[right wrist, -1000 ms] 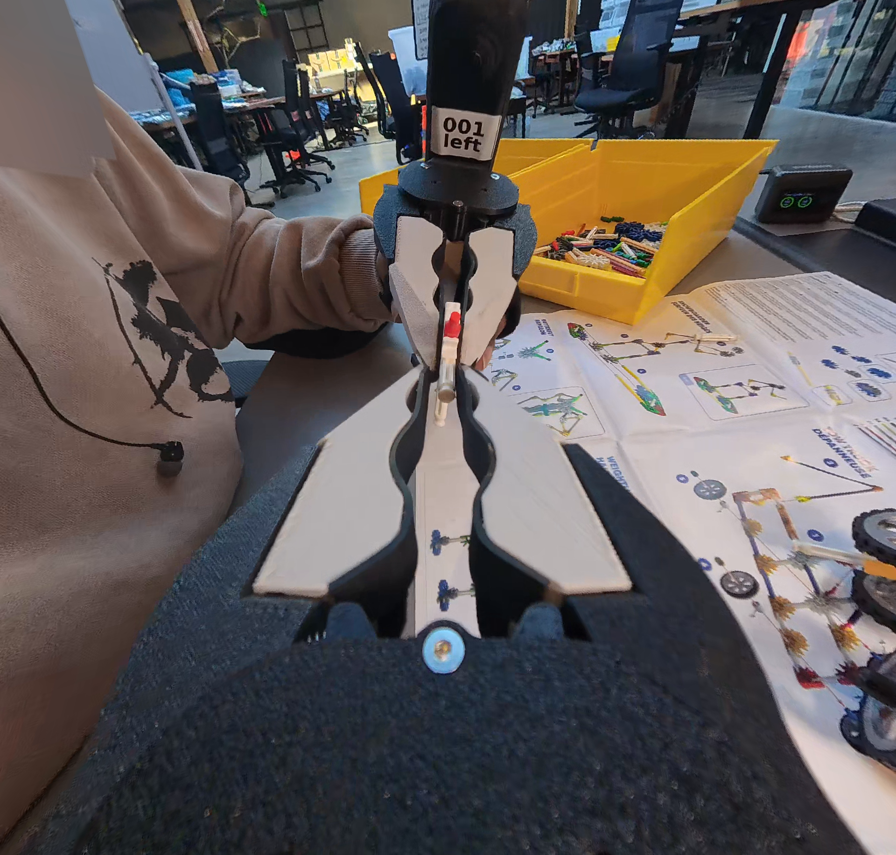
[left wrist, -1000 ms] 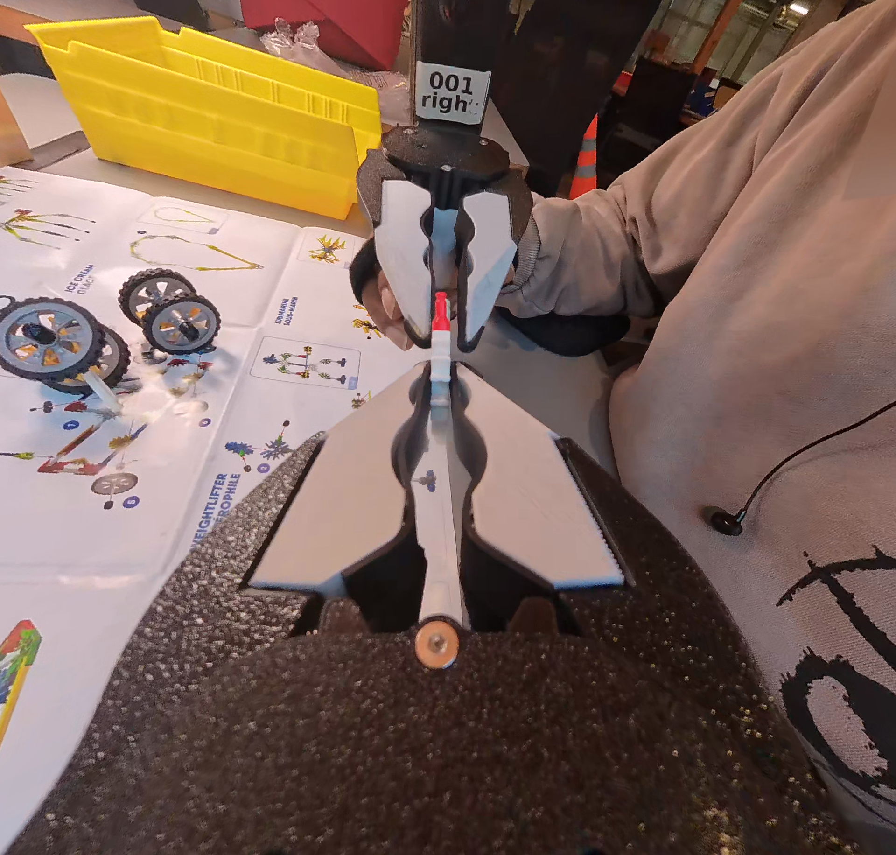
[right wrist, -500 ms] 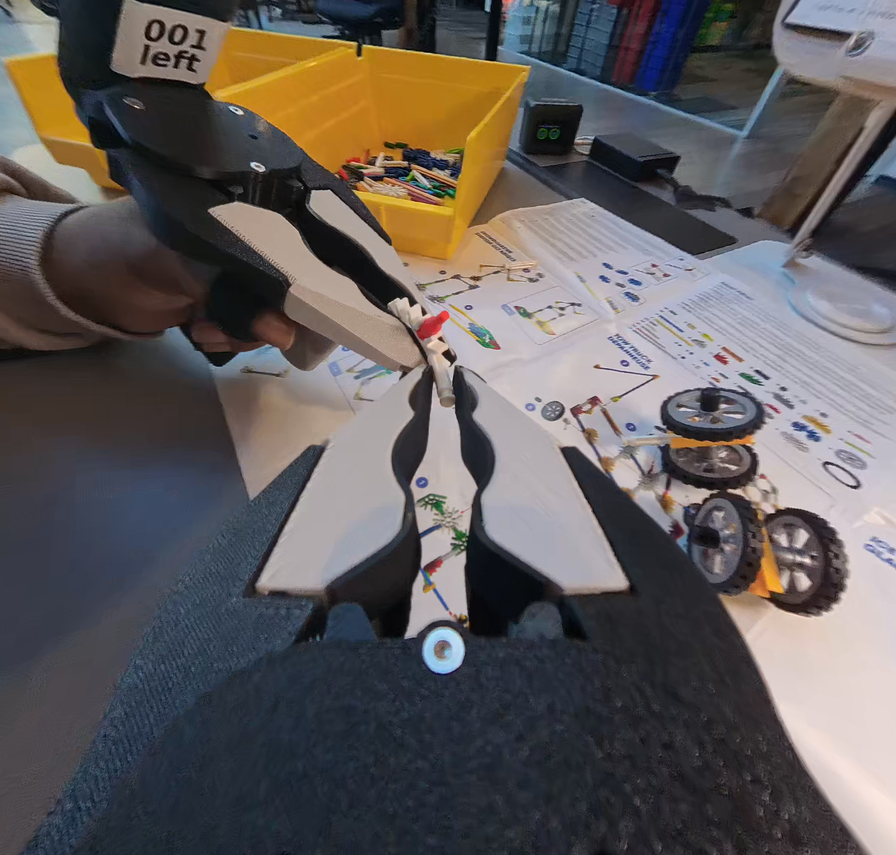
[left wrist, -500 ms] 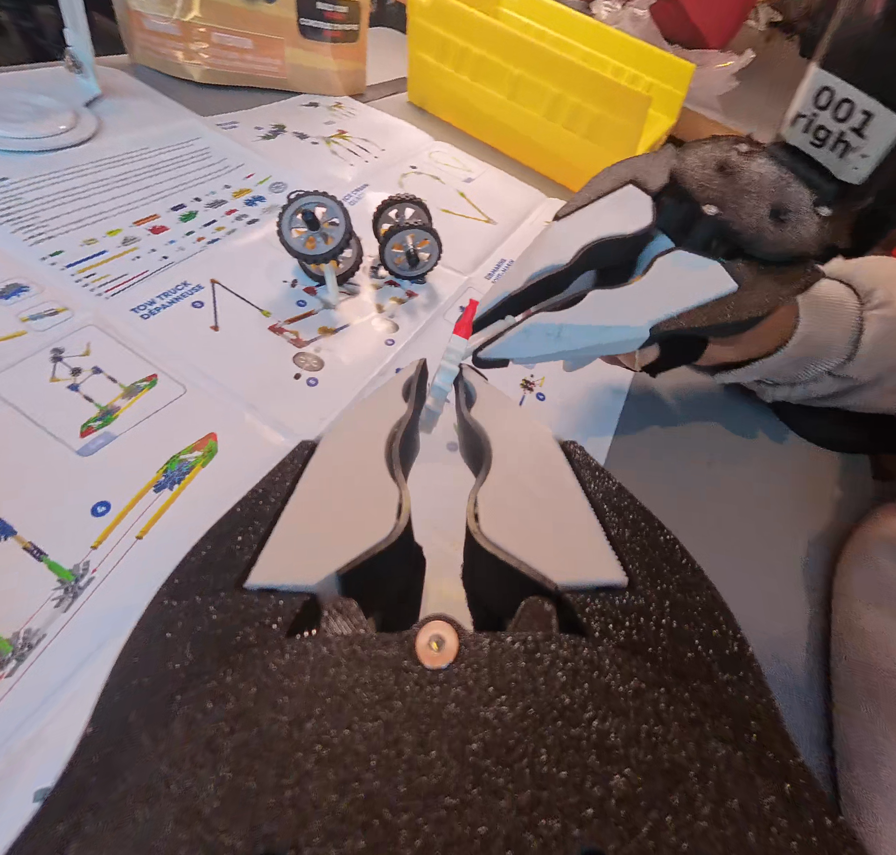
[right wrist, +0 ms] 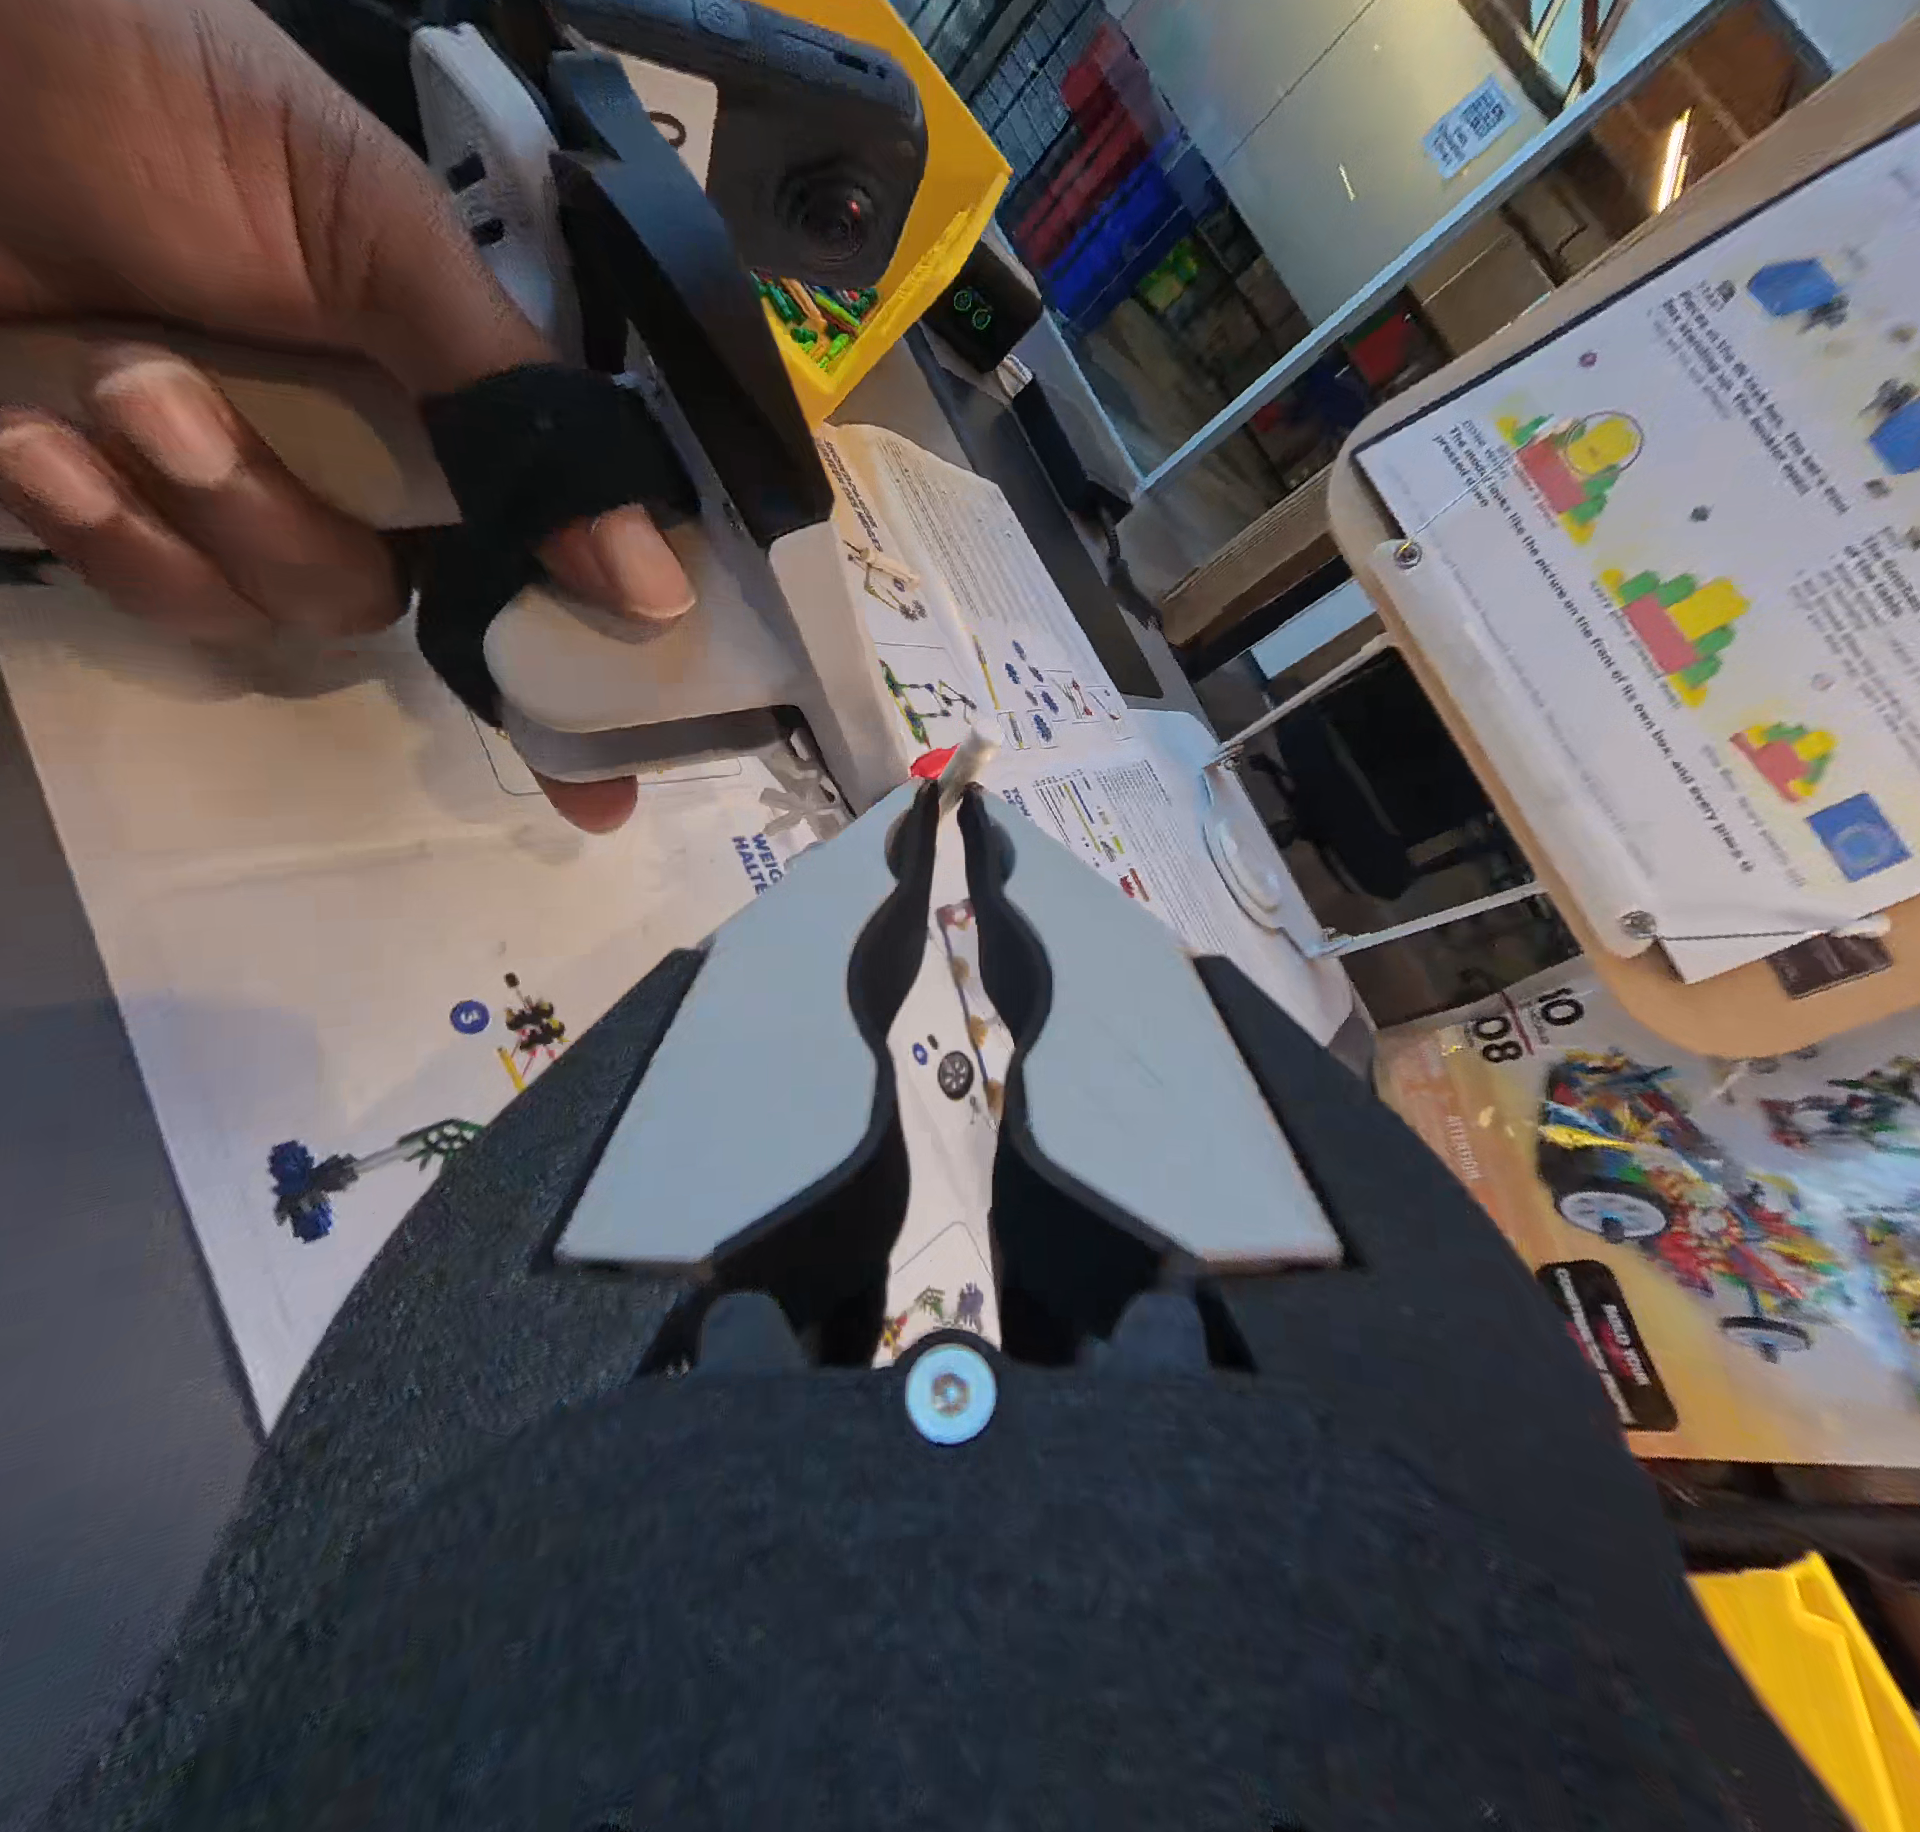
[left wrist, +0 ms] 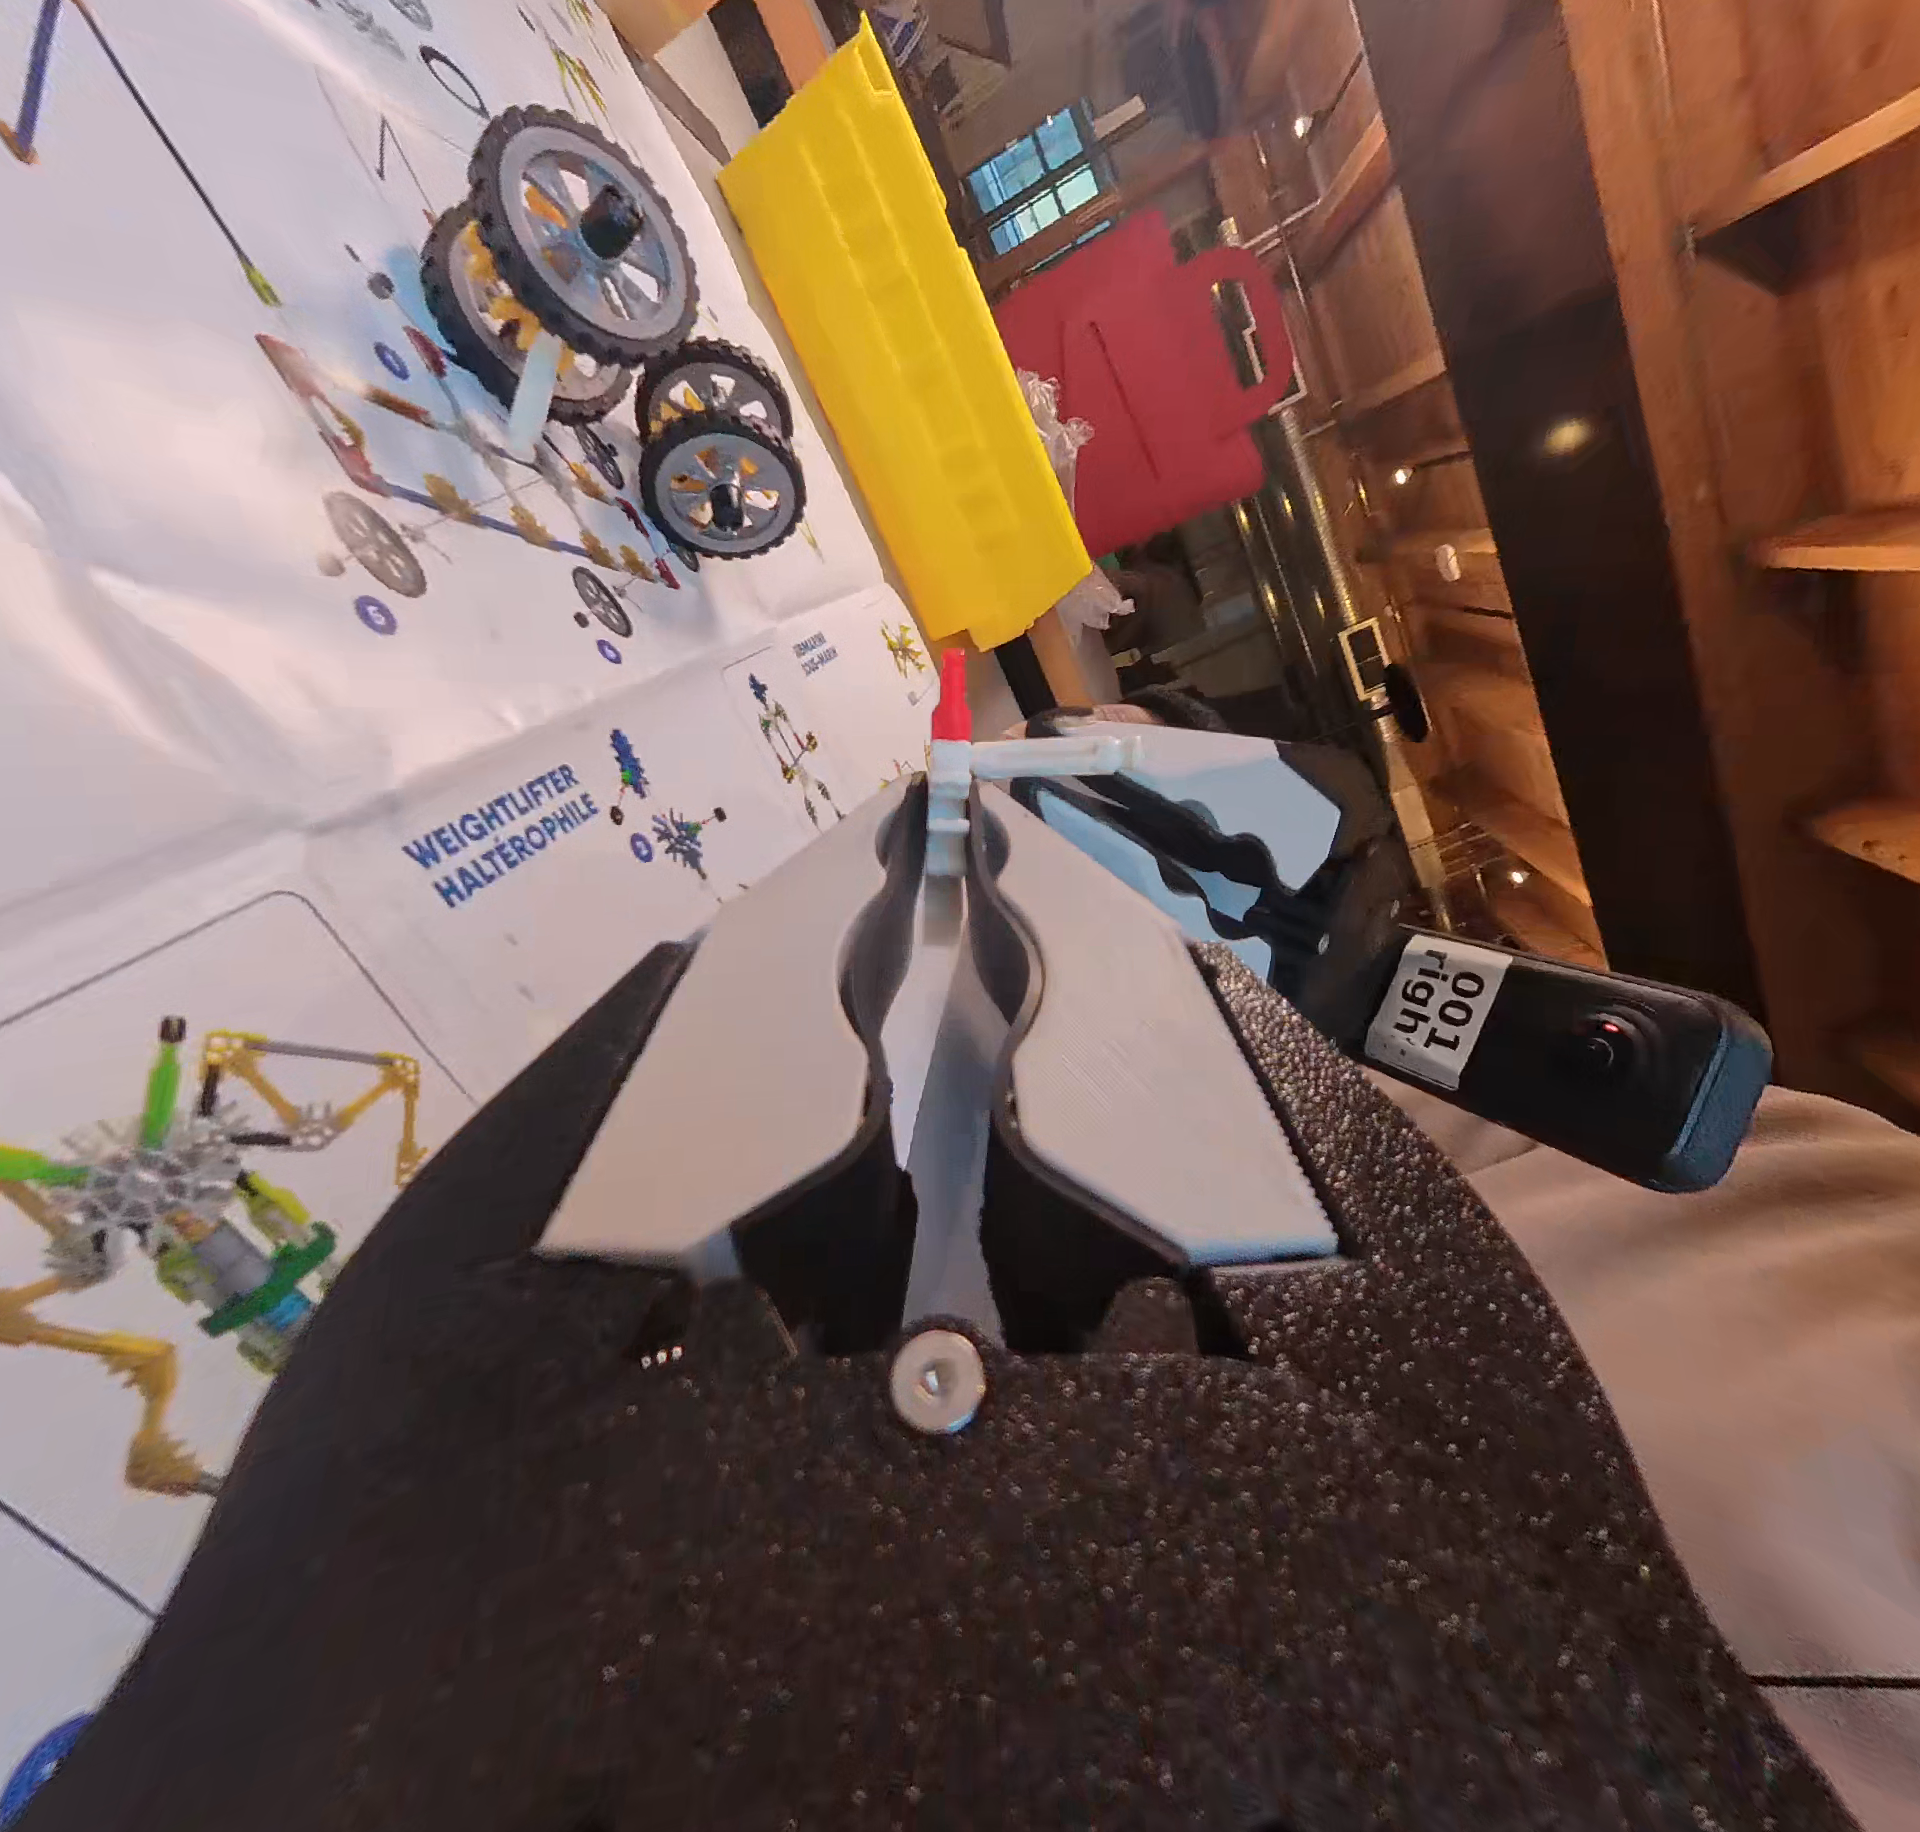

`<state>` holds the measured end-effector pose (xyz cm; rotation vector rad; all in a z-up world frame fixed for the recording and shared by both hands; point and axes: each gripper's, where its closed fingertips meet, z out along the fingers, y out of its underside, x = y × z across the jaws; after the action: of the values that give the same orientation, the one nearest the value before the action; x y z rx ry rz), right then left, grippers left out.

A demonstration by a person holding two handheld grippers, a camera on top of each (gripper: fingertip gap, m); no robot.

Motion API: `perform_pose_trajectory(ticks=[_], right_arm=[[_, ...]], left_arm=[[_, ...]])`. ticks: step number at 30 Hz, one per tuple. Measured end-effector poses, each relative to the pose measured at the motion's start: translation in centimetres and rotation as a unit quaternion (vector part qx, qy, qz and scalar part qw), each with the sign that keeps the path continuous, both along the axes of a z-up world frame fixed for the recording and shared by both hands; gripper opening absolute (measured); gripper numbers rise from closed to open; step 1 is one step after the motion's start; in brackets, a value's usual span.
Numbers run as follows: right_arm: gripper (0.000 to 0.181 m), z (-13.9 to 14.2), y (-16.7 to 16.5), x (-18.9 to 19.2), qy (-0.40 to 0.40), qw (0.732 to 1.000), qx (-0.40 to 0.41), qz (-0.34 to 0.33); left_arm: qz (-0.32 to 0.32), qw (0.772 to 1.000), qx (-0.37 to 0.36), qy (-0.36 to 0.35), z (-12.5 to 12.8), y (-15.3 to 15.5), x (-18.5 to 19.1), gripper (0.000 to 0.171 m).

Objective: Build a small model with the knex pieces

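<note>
My left gripper [left wrist: 945,795] is shut on a small white connector [left wrist: 948,816]. A short red rod [left wrist: 951,702] sticks out of the connector past the fingertips. A white rod [left wrist: 997,759] runs sideways from the connector to my right gripper [left wrist: 1060,748], which comes in from the right at about a right angle. In the right wrist view my right gripper [right wrist: 943,795] is shut on the white rod's end [right wrist: 971,752], with the red piece [right wrist: 932,762] just beside it. The left gripper's fingers [right wrist: 665,660] and the hand holding it fill the upper left.
A wheeled toy assembly [left wrist: 582,265] stands on the printed instruction sheet [left wrist: 208,660]. A yellow bin [left wrist: 904,328] lies behind it and holds several loose rods [right wrist: 821,312]. A red bag [left wrist: 1143,380], a toy box [right wrist: 1662,1211] and a sheet on a stand [right wrist: 1662,535] are nearby.
Both grippers have rolled and swung round, staying shut. The right gripper went from facing the left head-on to meeting it from the side. The white rod now stands sideways off the connector.
</note>
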<state>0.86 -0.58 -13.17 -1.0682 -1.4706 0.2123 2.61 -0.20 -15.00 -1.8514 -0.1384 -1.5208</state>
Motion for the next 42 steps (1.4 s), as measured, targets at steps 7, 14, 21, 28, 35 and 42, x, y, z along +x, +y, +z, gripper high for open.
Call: perform_pose_trajectory(ticks=[7,14,21,28,35,42], right_arm=[[0.0,-0.1,-0.8,0.4,0.061,0.967,-0.226,0.101],[0.013,0.4,-2.1,0.4,0.057,0.973,-0.181,0.135],[0.006,1.4,-1.9,0.4,0.092,0.955,-0.242,0.145],[0.003,1.7,-2.4,0.2,0.103,0.911,-0.359,0.174],[0.003,2.6,-3.3,1.3,0.144,0.731,-0.618,0.252],[0.003,-6.7,0.6,4.8,-0.152,0.908,-0.382,0.078]], left_arm=[[0.004,0.963,0.128,0.236,-0.3,-0.1,-0.5,0.004],[-0.001,0.945,0.169,0.279,0.3,-0.8,-0.4,0.004],[0.004,0.925,0.199,0.325,0.8,-1.0,-0.6,0.004],[-0.015,0.885,0.246,0.394,0.8,-1.7,-0.1,0.003],[-0.069,0.878,0.239,0.409,-0.7,-2.4,0.2,0.004],[-0.03,0.977,0.145,0.151,1.9,-1.6,-2.6,0.004]])
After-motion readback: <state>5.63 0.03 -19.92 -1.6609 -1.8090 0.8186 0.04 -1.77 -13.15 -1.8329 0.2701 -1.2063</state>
